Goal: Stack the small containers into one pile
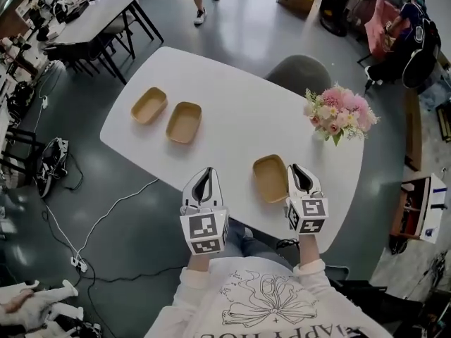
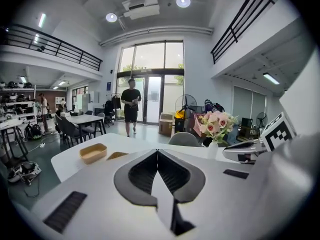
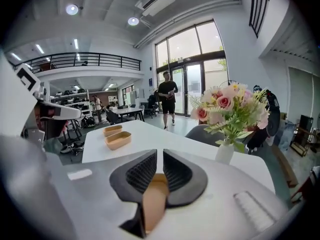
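R gripper (image 1: pixel 296 174) is hovering at the right rim of the near container (image 1: pixel 271 177), which is sitting at the front edge of the white table (image 1: pixel 232 90). In the right gripper view its (image 3: pixel 160 156) jaws are standing only slightly apart. Tan container material is showing in the gap, but the pads aren't looking pressed on it, so no real grip. L gripper (image 1: pixel 204 178) is hanging off the table's front edge w/ jaws fully together and nothing between them (image 2: pixel 157 154).

The two far containers (image 1: pixel 149 105) (image 1: pixel 184 122) are lying side by side at the table's far left, well apart from the near one.

Handling, as a guess: shallow oval trays, prob. moulded paper pulp. They're looking very light, fairly stiff but crushable at the wall, w/ a matte surface that isn't slippery. Best hold is likely a light pinch on a side rim, one pad inside and one outside. They should nest easily, but an empty one is likely sliding if nudged.

Writing: no brand or label showing on any container. The marker cubes (image 1: pixel 307 215) are carrying square codes only, no text. The shirt (image 1: pixel 261 301) print is cut off at the bottom edge, seemingly "HAPPY…", and the rest isn't readable.
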The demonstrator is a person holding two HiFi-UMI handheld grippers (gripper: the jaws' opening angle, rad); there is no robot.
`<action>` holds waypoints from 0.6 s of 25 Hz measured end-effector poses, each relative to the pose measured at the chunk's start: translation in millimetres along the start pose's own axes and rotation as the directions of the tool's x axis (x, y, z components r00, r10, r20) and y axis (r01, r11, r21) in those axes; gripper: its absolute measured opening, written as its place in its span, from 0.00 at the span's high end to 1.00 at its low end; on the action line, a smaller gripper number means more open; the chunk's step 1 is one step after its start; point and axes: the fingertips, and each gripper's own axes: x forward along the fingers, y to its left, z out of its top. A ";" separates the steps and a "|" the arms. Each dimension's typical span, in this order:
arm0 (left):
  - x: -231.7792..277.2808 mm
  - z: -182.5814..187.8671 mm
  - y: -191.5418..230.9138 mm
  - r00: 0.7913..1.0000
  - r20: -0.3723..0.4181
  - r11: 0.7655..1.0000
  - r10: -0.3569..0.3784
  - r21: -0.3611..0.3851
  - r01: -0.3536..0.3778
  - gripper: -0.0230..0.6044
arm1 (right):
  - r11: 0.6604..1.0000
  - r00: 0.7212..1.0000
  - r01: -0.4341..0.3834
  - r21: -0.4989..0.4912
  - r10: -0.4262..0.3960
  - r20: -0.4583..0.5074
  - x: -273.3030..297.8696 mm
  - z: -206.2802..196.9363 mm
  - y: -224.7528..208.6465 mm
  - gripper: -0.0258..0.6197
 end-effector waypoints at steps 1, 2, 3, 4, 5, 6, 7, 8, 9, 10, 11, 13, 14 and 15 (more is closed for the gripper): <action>6.7 -4.5 -2.9 1.000 -0.017 1.000 -0.014 0.000 0.014 0.95 | 1.000 1.000 0.005 -0.004 -0.005 -0.023 2.4 -8.4 -3.8 0.89; 13.0 -8.9 -5.9 0.999 -0.033 1.000 -0.027 0.004 0.027 0.95 | 1.000 0.999 0.010 -0.004 -0.010 -0.046 4.6 -17.0 -7.9 0.88; 19.1 -12.6 -8.7 0.998 -0.046 0.999 -0.038 0.009 0.039 0.95 | 1.000 0.998 0.012 -0.003 -0.012 -0.069 7.5 -25.2 -11.8 0.87; 25.1 -15.8 -10.8 0.997 -0.059 0.999 -0.048 0.013 0.049 0.95 | 1.000 0.996 0.013 -0.004 -0.013 -0.091 10.9 -32.4 -15.3 0.87; 30.9 -18.6 -12.3 0.996 -0.070 0.998 -0.058 0.016 0.059 0.95 | 1.000 0.993 0.013 -0.008 -0.014 -0.113 14.5 -38.7 -18.2 0.86; 36.5 -21.3 -13.5 0.994 -0.082 0.997 -0.068 0.018 0.069 0.95 | 1.000 0.991 0.014 -0.017 -0.016 -0.133 18.1 -44.1 -20.7 0.84; 41.8 -23.8 -14.7 0.993 -0.093 0.997 -0.078 0.019 0.080 0.95 | 1.000 0.988 0.014 -0.027 -0.018 -0.152 21.7 -48.8 -23.0 0.84; 46.9 -26.4 -16.0 0.991 -0.103 0.996 -0.089 0.021 0.091 0.95 | 0.999 0.985 0.013 -0.035 -0.019 -0.169 25.5 -53.6 -25.0 0.84; 51.7 -28.9 -17.2 0.989 -0.113 0.994 -0.099 0.023 0.102 0.95 | 0.999 0.982 0.012 -0.038 -0.019 -0.187 29.6 -58.8 -26.6 0.84; 56.3 -31.5 -18.1 0.986 -0.123 0.993 -0.109 0.024 0.112 0.95 | 0.999 0.978 0.009 -0.040 -0.017 -0.206 34.0 -64.9 -28.1 0.84; 60.6 -33.9 -18.7 0.984 -0.133 0.992 -0.117 0.025 0.121 0.95 | 0.999 0.974 0.006 -0.042 -0.015 -0.226 38.3 -71.9 -29.6 0.84; 68.6 -37.5 -19.1 0.980 -0.150 0.990 -0.131 0.023 0.136 0.95 | 0.999 0.964 0.002 -0.043 -0.014 -0.266 46.6 -83.9 -31.2 0.84; 72.4 -38.8 -18.5 0.978 -0.157 0.990 -0.137 0.023 0.142 0.95 | 0.999 0.959 0.003 -0.038 -0.014 -0.282 50.7 -88.1 -30.9 0.83; 76.2 -40.1 -17.5 0.976 -0.163 0.989 -0.142 0.024 0.147 0.95 | 0.999 0.955 0.006 -0.034 -0.015 -0.297 54.7 -92.1 -30.4 0.83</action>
